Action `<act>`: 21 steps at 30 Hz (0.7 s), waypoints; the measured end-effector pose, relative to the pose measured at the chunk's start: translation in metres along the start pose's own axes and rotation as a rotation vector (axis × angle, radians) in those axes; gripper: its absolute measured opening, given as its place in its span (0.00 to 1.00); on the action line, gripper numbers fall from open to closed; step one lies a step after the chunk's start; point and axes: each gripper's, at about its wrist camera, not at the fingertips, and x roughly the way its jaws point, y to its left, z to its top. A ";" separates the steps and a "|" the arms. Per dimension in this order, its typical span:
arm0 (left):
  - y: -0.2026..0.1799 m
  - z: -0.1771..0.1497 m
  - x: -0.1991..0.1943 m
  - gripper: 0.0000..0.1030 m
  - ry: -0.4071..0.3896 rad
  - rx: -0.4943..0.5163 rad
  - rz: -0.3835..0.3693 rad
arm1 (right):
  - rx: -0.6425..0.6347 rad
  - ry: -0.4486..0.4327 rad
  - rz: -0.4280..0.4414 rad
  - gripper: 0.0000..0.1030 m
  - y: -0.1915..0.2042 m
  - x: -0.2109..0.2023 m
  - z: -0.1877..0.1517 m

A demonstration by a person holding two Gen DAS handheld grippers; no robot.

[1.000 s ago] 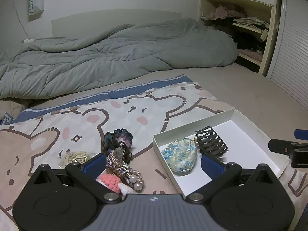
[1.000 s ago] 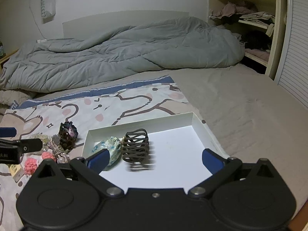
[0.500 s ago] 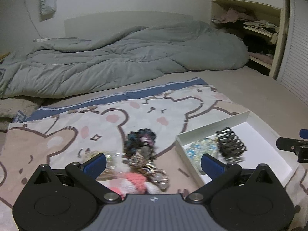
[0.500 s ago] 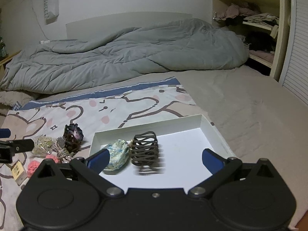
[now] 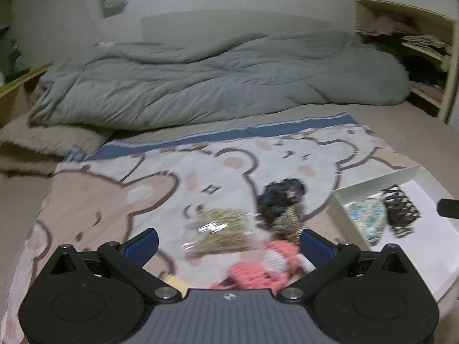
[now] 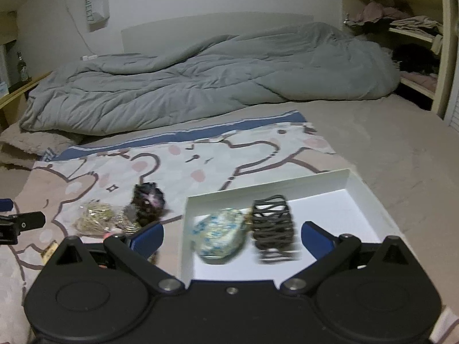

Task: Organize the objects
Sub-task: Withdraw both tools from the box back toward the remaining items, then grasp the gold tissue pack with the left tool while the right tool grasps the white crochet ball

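The left gripper has its jaws spread wide with nothing between them, poised above a loose heap of hair accessories on the cartoon bear blanket. Nearest its fingers lies a pink knitted piece, blurred enough that it may be a scrunchie or a small pouch; just beyond it are a clear packet of yellowish bands, a braided tie and a dark scrunchie, all bunched together and touching near the blanket's front edge. The right gripper is likewise open and empty, hanging over the near-left corner of a white box that sits on the blanket's right edge. Inside the box, against its left wall, rests a blue floral clip, and just beside it, touching or nearly so, a dark claw clip; the right half of the box floor is bare. In the right wrist view the tip of the left gripper shows at the far left edge, well apart from the box. Behind the blanket a rumpled grey duvet stretches across the bed, and a wooden shelf unit with folded clothes stands at the bed's far right corner.
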 end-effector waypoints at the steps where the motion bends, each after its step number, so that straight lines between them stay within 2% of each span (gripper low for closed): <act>1: 0.008 -0.001 0.001 1.00 0.012 -0.022 0.013 | 0.001 0.004 0.008 1.00 0.005 0.001 0.000; 6: 0.040 -0.007 0.010 1.00 0.080 -0.100 0.054 | 0.018 0.018 0.085 1.00 0.029 0.005 0.002; 12: 0.076 -0.018 0.027 1.00 0.197 -0.253 0.074 | -0.012 0.051 0.115 1.00 0.063 0.010 0.005; 16: 0.089 -0.024 0.039 1.00 0.255 -0.339 0.106 | -0.025 0.079 0.148 1.00 0.083 0.015 0.001; 21: 0.096 -0.030 0.054 0.97 0.310 -0.441 0.101 | -0.036 0.138 0.172 1.00 0.107 0.026 -0.002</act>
